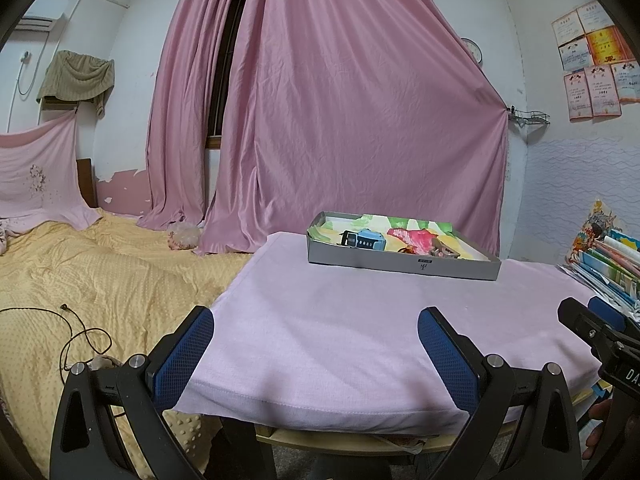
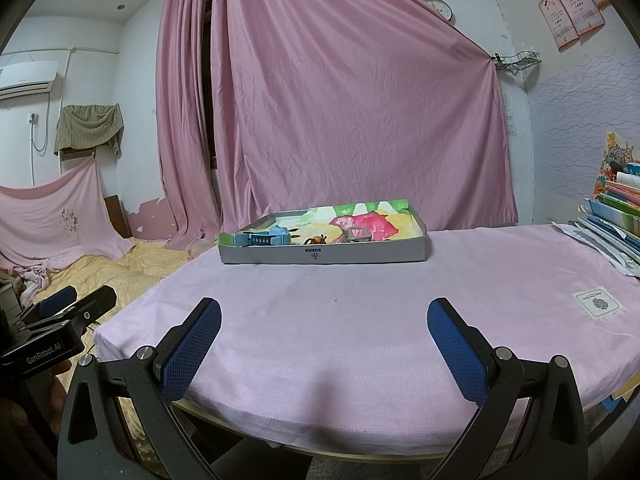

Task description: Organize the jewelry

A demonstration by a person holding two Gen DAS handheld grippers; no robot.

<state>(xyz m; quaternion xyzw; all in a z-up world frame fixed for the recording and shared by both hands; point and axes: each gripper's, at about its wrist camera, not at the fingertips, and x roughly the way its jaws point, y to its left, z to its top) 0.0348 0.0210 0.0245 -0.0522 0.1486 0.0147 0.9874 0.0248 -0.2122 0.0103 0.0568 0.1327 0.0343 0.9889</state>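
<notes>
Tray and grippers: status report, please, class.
Left gripper open, empty. Right gripper open, empty. Tray on pink cloth, blue watch and small pieces inside. Nothing between grippers and tray.

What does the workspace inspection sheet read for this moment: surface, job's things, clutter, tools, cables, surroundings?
Surface: table under a pink cloth, near part bare.
Job's things: grey tray at the far side, holding a blue watch and small pieces too small to identify.
Clutter: stack of books at the table's right edge.
Tools: left tool open, holding nothing; right tool open, holding nothing; both short of the tray.
Cables: dark cable lying on the yellow bedspread.
Surroundings: pink curtain, wall clock, air conditioner.
</notes>
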